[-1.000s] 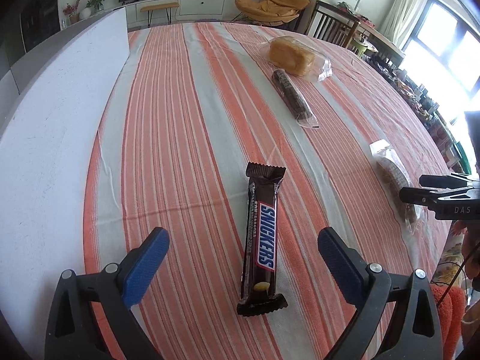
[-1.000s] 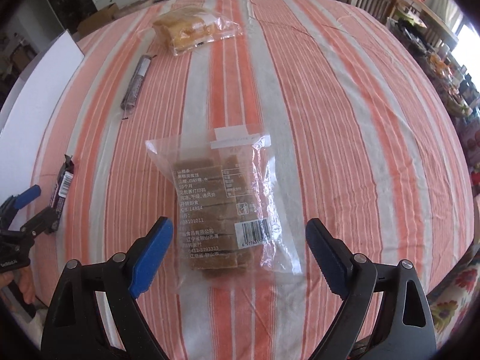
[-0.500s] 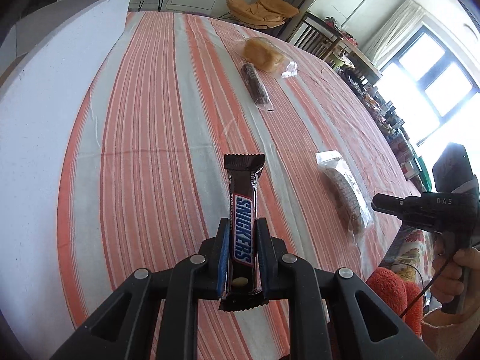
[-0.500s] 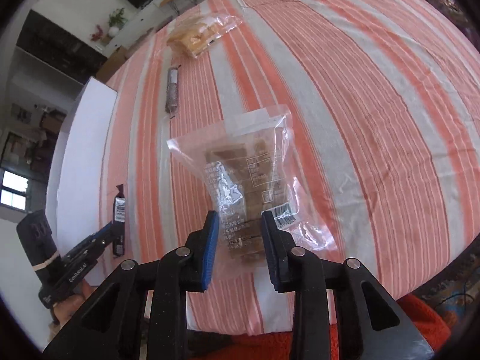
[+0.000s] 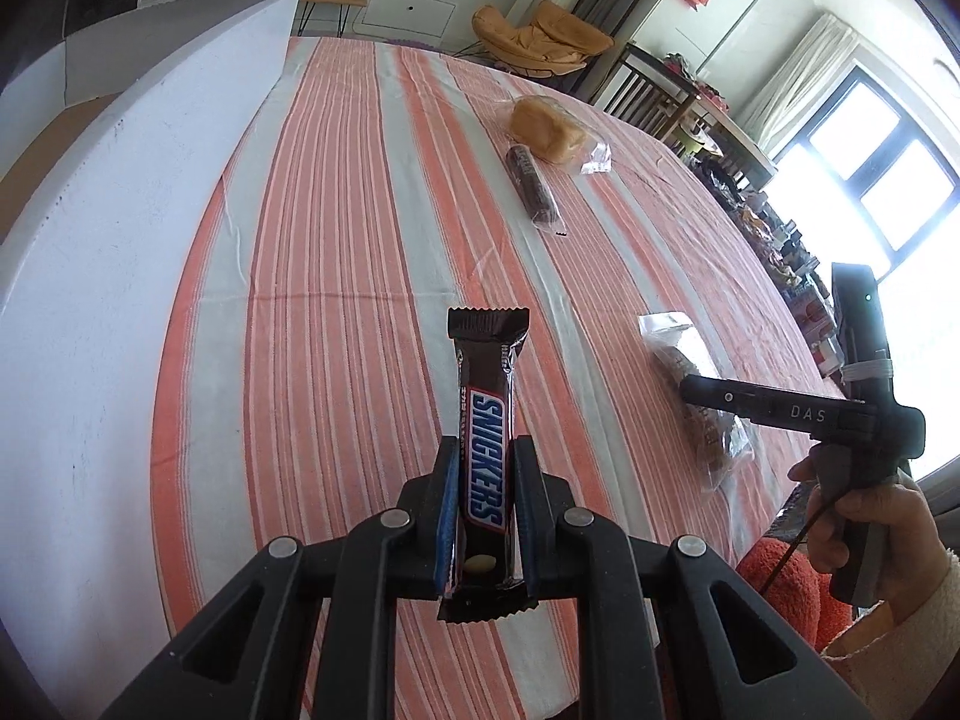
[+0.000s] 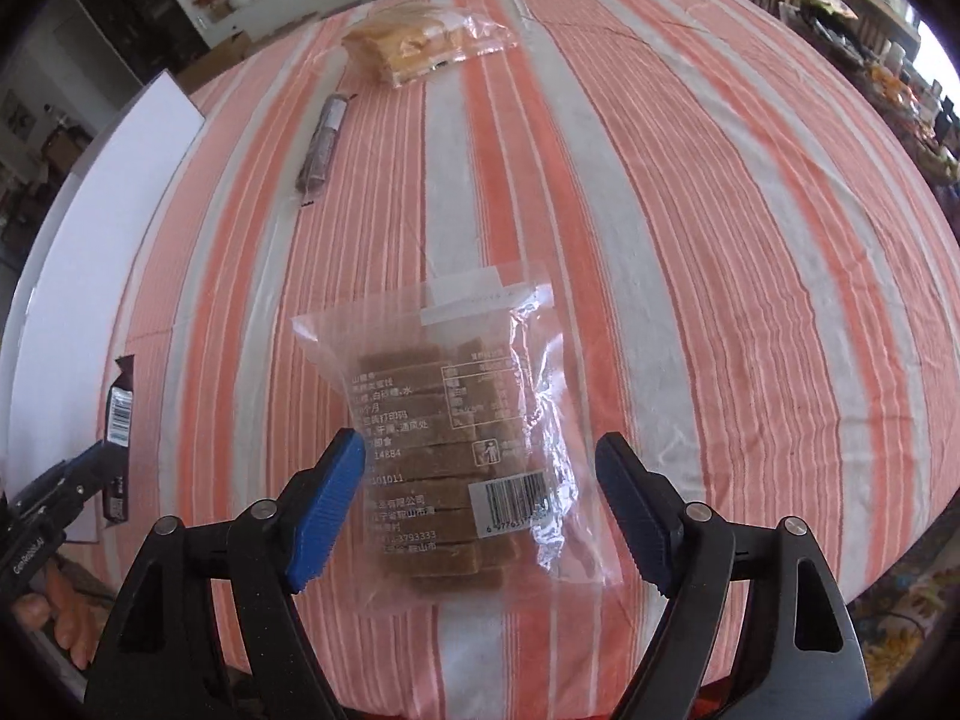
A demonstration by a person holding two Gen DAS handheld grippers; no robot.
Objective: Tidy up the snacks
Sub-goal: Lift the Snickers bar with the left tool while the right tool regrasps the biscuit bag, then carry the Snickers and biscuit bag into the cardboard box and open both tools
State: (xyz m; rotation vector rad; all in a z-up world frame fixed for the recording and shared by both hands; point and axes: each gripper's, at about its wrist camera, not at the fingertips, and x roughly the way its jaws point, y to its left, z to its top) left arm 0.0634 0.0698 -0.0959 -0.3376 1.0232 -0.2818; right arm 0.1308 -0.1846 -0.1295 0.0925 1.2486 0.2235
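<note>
My left gripper [image 5: 483,468] is shut on a brown Snickers bar [image 5: 483,420] and holds it above the striped tablecloth [image 5: 336,276]. The bar also shows in the right wrist view [image 6: 117,426], clamped in the left gripper [image 6: 102,468]. My right gripper [image 6: 480,480] is open, its blue pads either side of a clear bag of brown cake slices [image 6: 447,456] lying on the cloth. That bag [image 5: 690,378] and the right gripper [image 5: 690,387] show at the right in the left wrist view.
A dark wrapped biscuit roll [image 5: 531,183] [image 6: 324,144] and a bagged bread loaf [image 5: 549,129] [image 6: 414,45] lie at the far side. A white board [image 5: 114,252] [image 6: 90,252] covers the table's left part. The table's near edge is close.
My left gripper closed on the Snickers bar and lifted it. My right gripper closed on the cake bag half a second ago, then opened again; the bag lies on the cloth.
</note>
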